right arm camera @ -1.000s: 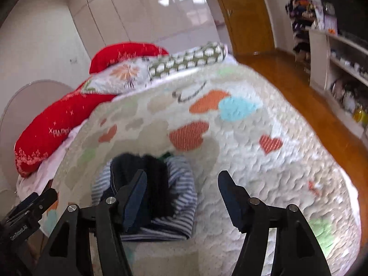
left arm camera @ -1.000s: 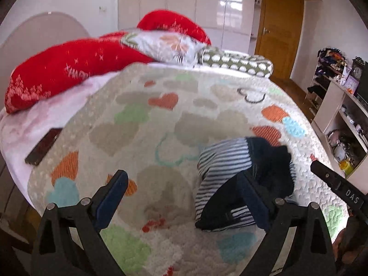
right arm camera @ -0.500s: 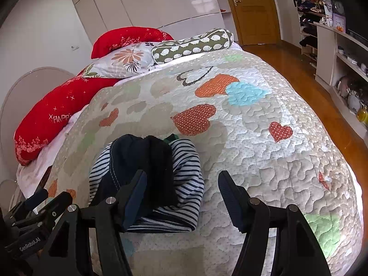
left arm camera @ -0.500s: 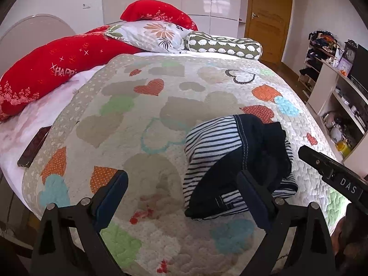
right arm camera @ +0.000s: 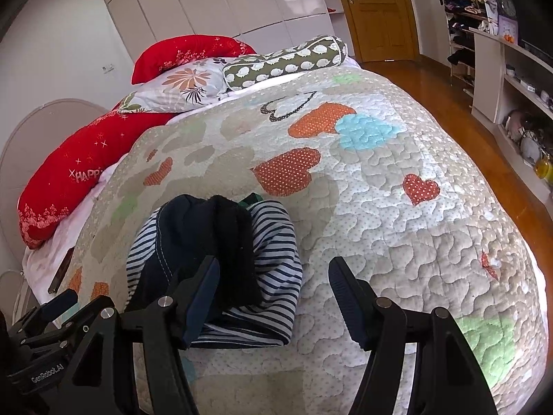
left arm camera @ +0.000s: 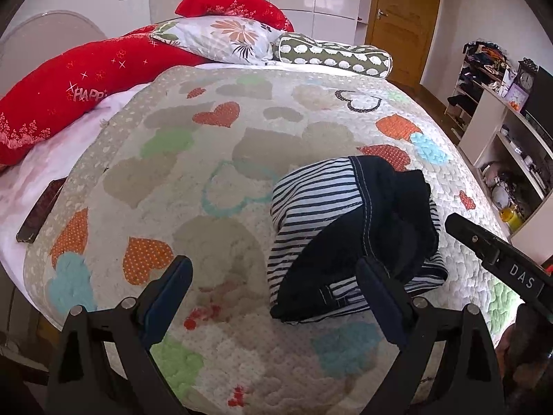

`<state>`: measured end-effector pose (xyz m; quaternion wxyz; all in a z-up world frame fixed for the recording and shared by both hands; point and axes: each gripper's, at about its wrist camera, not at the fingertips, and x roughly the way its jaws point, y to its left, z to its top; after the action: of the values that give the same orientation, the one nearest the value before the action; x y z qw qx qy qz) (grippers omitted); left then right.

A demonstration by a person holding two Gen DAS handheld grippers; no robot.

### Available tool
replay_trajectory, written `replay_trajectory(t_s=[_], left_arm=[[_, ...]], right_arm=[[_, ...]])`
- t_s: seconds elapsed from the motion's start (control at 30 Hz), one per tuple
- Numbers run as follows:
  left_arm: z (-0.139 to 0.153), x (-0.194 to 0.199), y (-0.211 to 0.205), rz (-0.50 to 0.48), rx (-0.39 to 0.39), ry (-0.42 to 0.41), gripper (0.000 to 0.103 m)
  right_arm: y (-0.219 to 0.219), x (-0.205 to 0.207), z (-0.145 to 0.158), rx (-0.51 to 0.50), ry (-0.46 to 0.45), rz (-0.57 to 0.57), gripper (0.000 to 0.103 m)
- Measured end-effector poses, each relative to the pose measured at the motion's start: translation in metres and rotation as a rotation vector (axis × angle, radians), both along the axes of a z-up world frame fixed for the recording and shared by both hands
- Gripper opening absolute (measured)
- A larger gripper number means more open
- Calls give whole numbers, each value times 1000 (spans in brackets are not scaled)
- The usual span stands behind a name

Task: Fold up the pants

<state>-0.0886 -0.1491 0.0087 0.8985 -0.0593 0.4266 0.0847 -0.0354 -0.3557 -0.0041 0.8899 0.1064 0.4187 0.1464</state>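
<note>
The pants (left arm camera: 349, 231) lie in a crumpled heap on the quilt, dark navy cloth over a navy-and-white striped part. In the right wrist view the pants (right arm camera: 221, 259) sit at lower left. My left gripper (left arm camera: 276, 297) is open and empty, held above the quilt, its right finger just in front of the heap. My right gripper (right arm camera: 273, 297) is open and empty, its left finger over the heap's near edge. The left gripper's body (right arm camera: 45, 342) shows in the right wrist view, and the right gripper's body (left arm camera: 497, 259) in the left wrist view.
A heart-patterned quilt (left arm camera: 214, 159) covers the bed. Red, floral and green dotted pillows (left arm camera: 228, 38) lie at the head. A dark flat object (left arm camera: 41, 211) lies on the bed's left edge. White shelves (left arm camera: 508, 145) with clutter stand right. A wooden door (right arm camera: 376, 10) is beyond.
Both grippers have drawn back and risen a little, so more of the bed shows. The pants lie unmoved. Both stay open.
</note>
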Motion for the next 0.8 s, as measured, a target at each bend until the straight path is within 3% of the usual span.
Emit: replay_trajectory(t_s=[0.8], left_arm=[[-6,0,6,13,-11,1,95]], right_arm=[[3,4,-4,-17,19,4,70]])
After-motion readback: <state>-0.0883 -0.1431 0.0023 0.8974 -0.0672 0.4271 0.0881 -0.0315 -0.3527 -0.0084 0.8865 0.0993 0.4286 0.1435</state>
